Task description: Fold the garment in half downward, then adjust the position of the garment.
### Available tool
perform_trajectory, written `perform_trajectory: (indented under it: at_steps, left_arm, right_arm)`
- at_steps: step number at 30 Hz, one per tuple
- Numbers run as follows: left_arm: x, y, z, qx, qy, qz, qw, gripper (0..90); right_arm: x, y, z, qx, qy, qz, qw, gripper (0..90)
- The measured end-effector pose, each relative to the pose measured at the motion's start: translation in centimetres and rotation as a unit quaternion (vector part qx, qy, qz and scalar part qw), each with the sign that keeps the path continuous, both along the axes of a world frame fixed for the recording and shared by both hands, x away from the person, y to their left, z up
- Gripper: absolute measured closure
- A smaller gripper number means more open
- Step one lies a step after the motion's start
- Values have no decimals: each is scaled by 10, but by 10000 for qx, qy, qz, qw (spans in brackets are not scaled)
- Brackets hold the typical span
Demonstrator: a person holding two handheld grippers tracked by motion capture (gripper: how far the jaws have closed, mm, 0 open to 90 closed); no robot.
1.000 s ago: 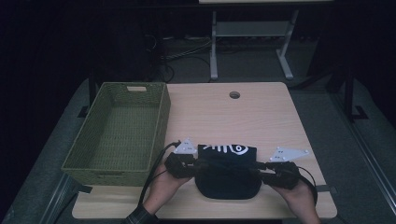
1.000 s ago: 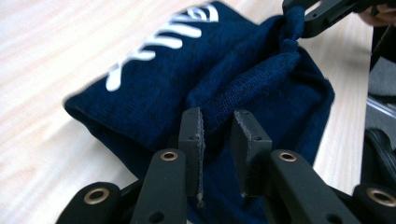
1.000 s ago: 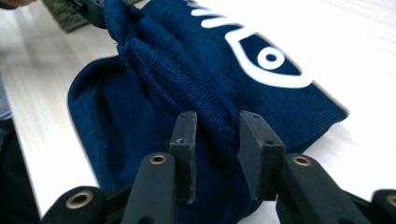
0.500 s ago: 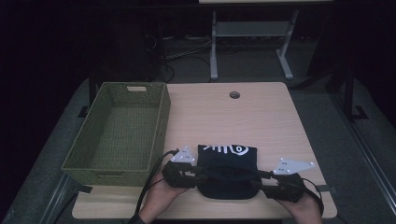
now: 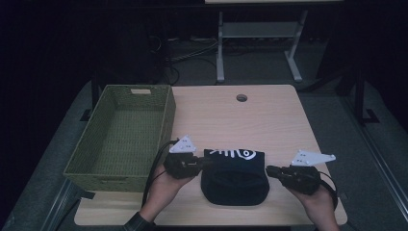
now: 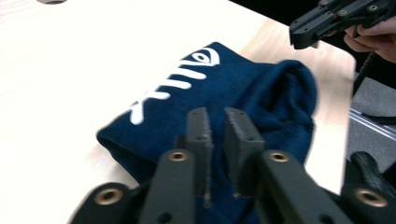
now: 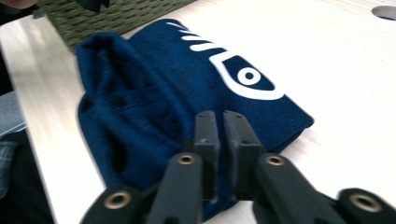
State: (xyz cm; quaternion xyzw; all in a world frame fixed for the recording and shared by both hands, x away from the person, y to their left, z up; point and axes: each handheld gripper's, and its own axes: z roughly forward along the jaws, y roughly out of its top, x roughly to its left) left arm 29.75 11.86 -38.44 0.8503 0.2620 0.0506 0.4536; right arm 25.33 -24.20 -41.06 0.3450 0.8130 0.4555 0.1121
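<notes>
A dark navy knit beanie [image 5: 234, 177] with a white fish-skeleton print [image 5: 234, 153] lies flat near the front edge of the light wooden table [image 5: 269, 120], its printed band towards the far side and its rounded crown towards the person; the left gripper [image 5: 208, 163] sits at the beanie's left edge, at the corner of the printed band, held in the person's left hand [image 5: 166, 185]; in the left gripper view its 2 black jaws have just been closing and now stand almost together, a narrow slit between the pads, with the blue knit beneath and behind them, though whether any fabric is pinched I cannot tell; the right gripper [image 5: 269, 170] is just beside the beanie's right edge, held in the right hand [image 5: 315, 202]; in the right gripper view its 2 jaws have likewise just been closing and stand nearly together over the beanie's near edge, and a grip on the cloth cannot be made out there either; a grey three-cornered plate tops each gripper; a green woven basket [image 5: 96, 159] stands on the table's left side, just beside the left hand; a round cable hole [image 5: 241, 97] lies in the tabletop well beyond the beanie
</notes>
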Motion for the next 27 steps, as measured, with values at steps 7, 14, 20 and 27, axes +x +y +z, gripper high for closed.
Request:
perform_trajectory:
  at_steps: [7,14,20,27]
  left_arm:
    - [29,-16,-10,201,66,293,9993,900]
    - [51,-27,-25,316,114,467,9983,898]
    - [53,-31,-39,497,280,380,9977,894]
    - [52,-37,-50,706,390,264,9964,895]
  right_arm:
    - [16,10,-4,-21,68,41,10000,900]
    - [13,22,-11,-125,191,230,9995,900]
    - [8,27,-17,-255,247,376,9987,900]
    - [-4,28,-26,-306,418,473,9975,900]
